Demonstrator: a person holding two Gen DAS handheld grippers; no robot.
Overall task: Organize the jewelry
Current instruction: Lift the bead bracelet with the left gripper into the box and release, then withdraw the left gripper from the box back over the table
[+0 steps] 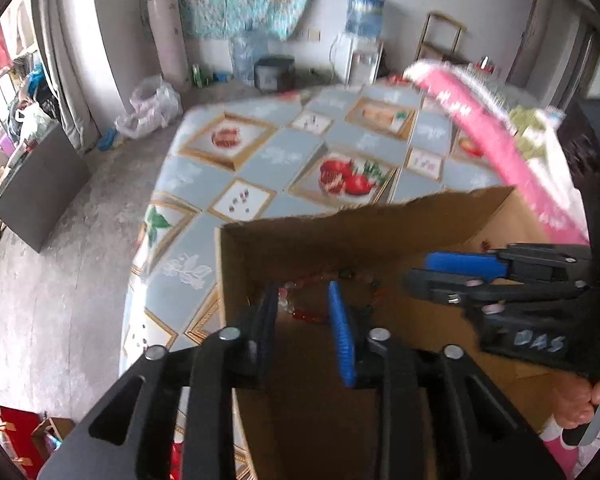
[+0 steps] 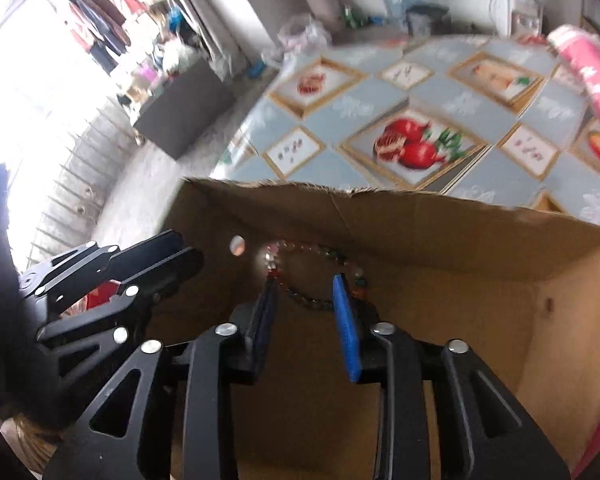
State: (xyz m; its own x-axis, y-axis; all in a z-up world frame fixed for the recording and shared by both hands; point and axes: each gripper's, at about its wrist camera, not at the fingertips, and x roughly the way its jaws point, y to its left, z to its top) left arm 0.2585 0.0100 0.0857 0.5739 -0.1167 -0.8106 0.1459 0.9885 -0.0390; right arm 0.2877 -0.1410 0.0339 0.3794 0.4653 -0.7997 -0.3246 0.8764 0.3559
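Observation:
An open cardboard box [image 1: 340, 220] [image 2: 380, 200] stands on a table with a fruit-patterned cloth [image 1: 280, 156] [image 2: 360, 108]. A bracelet of red, clear and green beads [image 1: 308, 314] [image 2: 320, 254] lies inside the box against its far wall. My left gripper [image 1: 302, 294] [image 2: 184, 248] reaches into the box with its jaws apart; beads show in the gap, but the pads do not press on them. Beside it, my right gripper [image 2: 305, 282] [image 1: 420, 274] is also open, with the bead loop just past its fingertips. A hand [image 1: 576, 404] holds the right gripper's handle.
A pink object with white bristles [image 1: 492, 128] [image 2: 592, 68] arches over the table at the right. The table edge drops to a concrete floor on the left, where a grey cabinet [image 1: 40, 184] stands. A water dispenser [image 1: 364, 40] is by the far wall.

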